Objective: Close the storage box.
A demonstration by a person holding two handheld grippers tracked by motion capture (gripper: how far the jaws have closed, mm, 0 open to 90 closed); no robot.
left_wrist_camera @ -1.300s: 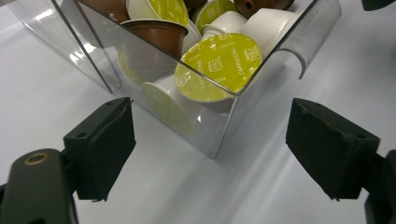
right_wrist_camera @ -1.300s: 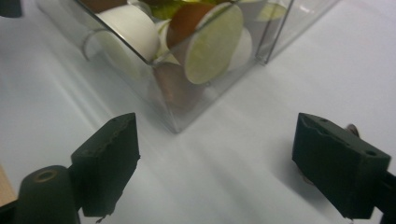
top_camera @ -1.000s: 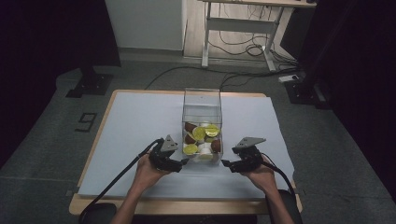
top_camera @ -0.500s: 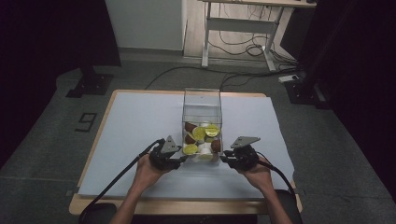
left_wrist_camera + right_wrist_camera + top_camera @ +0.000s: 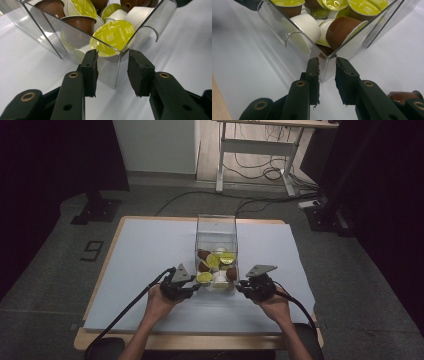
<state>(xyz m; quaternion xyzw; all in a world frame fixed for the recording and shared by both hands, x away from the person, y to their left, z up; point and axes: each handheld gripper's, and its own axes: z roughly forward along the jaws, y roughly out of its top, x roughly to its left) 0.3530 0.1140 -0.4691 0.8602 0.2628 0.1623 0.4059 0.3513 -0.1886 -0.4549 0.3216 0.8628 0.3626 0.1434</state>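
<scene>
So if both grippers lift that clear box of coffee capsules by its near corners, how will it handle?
The clear box looks like stiff, smooth plastic, so the jaws may slip on its corners. It stands tall and narrow, and the capsules lie loose inside, so a tilt would probably shift them. It is probably light.

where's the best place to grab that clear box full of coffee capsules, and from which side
Probably at the two near bottom corners of the clear box, coming in from the person's side of the table. It is tall, thin-walled and loaded with coffee capsules, so a low hold on both corners should steady it. The left tongs and right tongs each straddle a corner edge.
</scene>
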